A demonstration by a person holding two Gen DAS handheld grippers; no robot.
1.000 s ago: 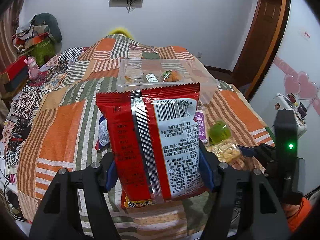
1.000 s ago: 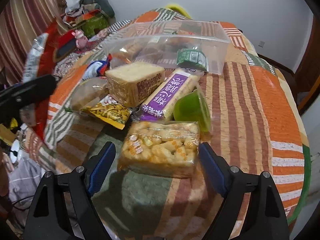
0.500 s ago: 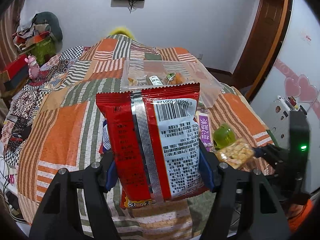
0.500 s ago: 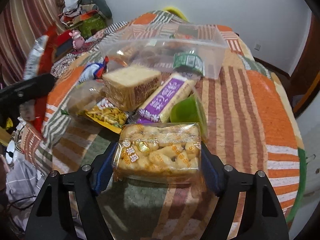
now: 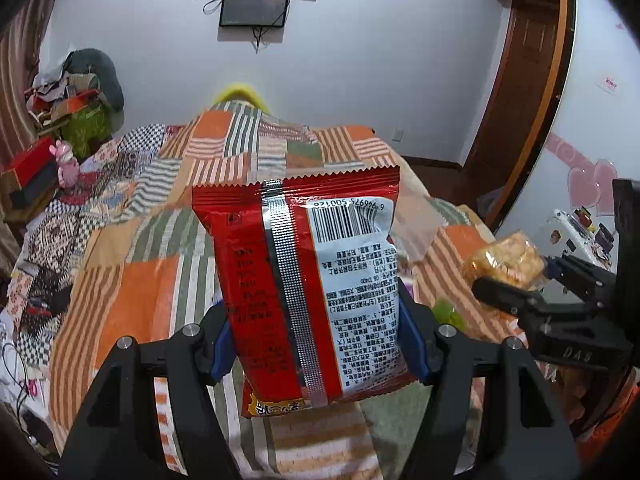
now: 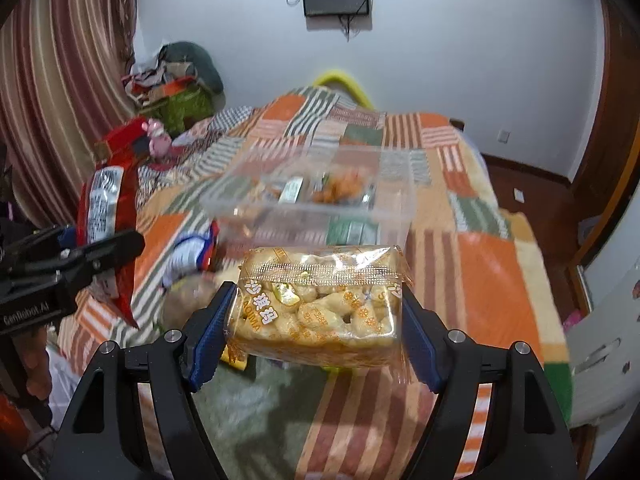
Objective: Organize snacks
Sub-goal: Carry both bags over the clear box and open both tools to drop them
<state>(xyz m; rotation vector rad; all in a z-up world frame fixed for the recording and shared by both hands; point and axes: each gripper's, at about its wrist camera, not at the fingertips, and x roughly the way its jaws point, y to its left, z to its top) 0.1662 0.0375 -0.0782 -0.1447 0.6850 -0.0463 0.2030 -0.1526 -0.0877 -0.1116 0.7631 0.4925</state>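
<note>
a: nearest first, what has each tool got?

b: the left gripper (image 5: 316, 344) is clamped about half wide on the red snack bag (image 5: 304, 280), pads on its two side edges low down, bag standing upright above the quilt (image 5: 132, 280). the right gripper (image 6: 314, 334) is closed on the clear pack of puffed snacks (image 6: 320, 300), one pad at each short end, pack lying level and lifted clear of the bed

a: how will they handle?

b: i'd judge both light. the red bag looks air-filled and glossy, so it can squash or slide; holding it low across the sides, away from the crimped top, seems right. the clear pack has loose film at its edges but a firmer block inside, so the pads should bear on the block, not on the film. the pieces look brittle, so no hard squeeze

a: and further out?

b: below the pack a few more wrapped snacks lie on the quilt, blurred, among them a blue and white packet (image 6: 192, 256). beyond them sits the clear plastic box (image 6: 404, 208), open at the top, with some small snacks already inside. that looks like where both loads belong, lowered in from above
</note>
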